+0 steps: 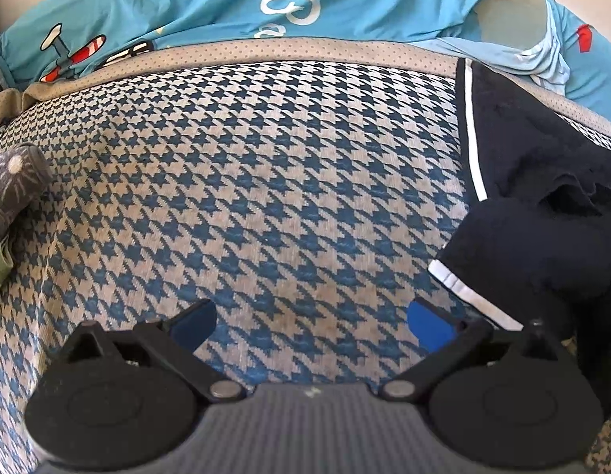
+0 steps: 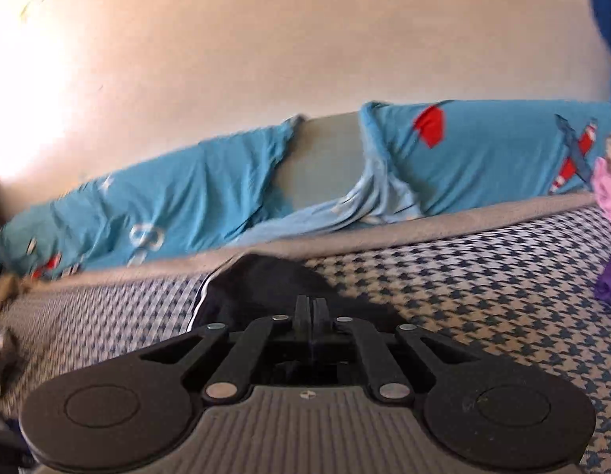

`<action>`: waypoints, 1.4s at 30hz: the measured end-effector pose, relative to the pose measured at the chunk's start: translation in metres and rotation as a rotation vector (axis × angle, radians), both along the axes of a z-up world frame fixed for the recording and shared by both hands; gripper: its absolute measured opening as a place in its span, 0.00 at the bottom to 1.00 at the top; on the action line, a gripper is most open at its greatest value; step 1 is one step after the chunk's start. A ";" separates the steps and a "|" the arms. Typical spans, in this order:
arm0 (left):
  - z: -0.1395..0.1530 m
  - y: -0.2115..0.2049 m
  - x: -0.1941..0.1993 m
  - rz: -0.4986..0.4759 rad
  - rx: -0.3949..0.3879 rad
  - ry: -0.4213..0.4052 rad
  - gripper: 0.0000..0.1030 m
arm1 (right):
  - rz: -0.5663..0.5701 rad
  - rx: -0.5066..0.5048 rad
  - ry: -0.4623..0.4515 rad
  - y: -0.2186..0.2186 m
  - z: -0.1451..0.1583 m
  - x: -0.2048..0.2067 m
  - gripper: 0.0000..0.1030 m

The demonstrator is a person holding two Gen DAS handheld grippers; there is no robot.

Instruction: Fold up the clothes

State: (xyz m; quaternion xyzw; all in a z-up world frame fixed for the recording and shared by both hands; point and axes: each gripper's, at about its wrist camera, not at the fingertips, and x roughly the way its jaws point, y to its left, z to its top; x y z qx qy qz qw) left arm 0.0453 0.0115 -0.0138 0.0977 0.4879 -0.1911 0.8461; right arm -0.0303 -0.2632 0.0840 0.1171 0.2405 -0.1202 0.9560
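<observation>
Right wrist view shows the right gripper (image 2: pixel 310 308) with its 2 black fingers (image 2: pixel 303 310) pressed together; the dark navy garment with white piping (image 2: pixel 262 280) bunches right beneath them, but whether a fold is pinched between them is hidden. Left wrist view shows the left gripper (image 1: pixel 311 320) spread wide, blue pads (image 1: pixel 427 326) holding nothing, above bare blue-and-beige houndstooth bed cover (image 1: pixel 266 181). That garment lies heaped just right of the left fingers, touching the cover. Open cover stretches ahead to a grey dotted border (image 1: pixel 305 49). Beyond it lies a turquoise sheet printed with red planes (image 1: pixel 167 4). A grey patterned sock (image 1: pixel 17 181) lies at the left edge.
</observation>
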 end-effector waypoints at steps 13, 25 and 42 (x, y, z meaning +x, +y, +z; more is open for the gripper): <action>0.001 0.005 0.001 0.007 -0.009 0.025 1.00 | 0.191 -0.144 0.105 0.047 -0.029 0.026 0.65; -0.001 0.004 0.003 0.010 -0.012 0.027 1.00 | 0.160 -0.143 0.174 0.060 -0.050 0.049 0.09; -0.001 -0.003 -0.002 -0.021 0.006 0.015 1.00 | -0.152 -0.075 -0.086 -0.002 -0.005 0.001 0.09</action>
